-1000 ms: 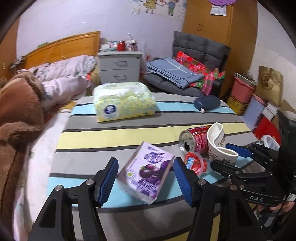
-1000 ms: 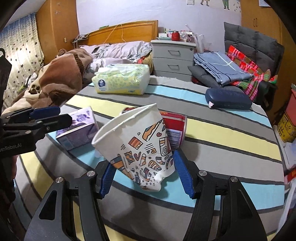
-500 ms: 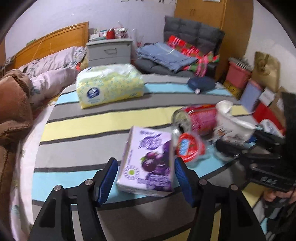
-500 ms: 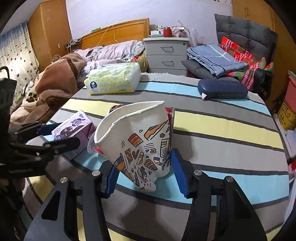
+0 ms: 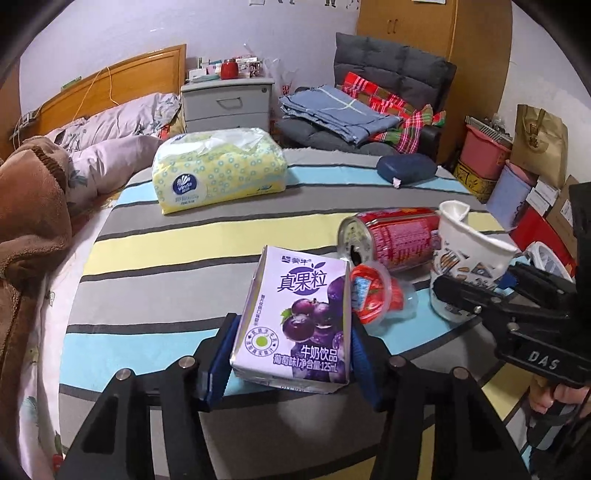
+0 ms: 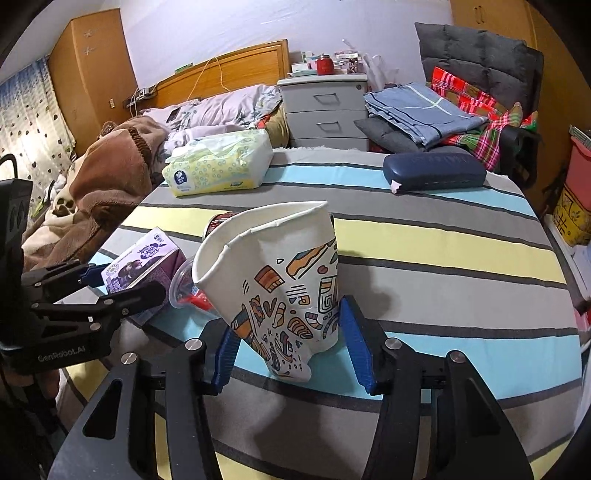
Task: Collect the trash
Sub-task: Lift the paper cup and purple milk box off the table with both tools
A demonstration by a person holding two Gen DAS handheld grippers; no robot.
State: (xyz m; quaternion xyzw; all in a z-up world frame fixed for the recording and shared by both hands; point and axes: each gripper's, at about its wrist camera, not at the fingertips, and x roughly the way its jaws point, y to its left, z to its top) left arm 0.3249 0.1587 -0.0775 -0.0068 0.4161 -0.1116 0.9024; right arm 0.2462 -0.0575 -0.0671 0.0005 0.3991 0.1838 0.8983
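Striped table (image 5: 155, 258): tools closing on milk carton (image 5: 295, 321), paper cup (image 6: 280, 288).

From my right hand-held gripper (image 6: 291, 352), the paper cup (image 6: 280, 280) hides most of the red can (image 6: 218, 220); only its rim shows. My left hand-held gripper (image 6: 110, 282) covers the lower part of the purple milk carton (image 6: 142, 260). In the left view, the carton (image 5: 299, 317) hides part of the clear jelly cup (image 5: 376, 291). The jar (image 6: 325, 64) on the nightstand (image 6: 325, 110) is too small to read.

Lilac wall (image 5: 129, 33), wooden headboard (image 5: 110, 85), grey nightstand (image 6: 325, 110), dark armchair (image 5: 391, 70), wardrobe (image 5: 417, 29)
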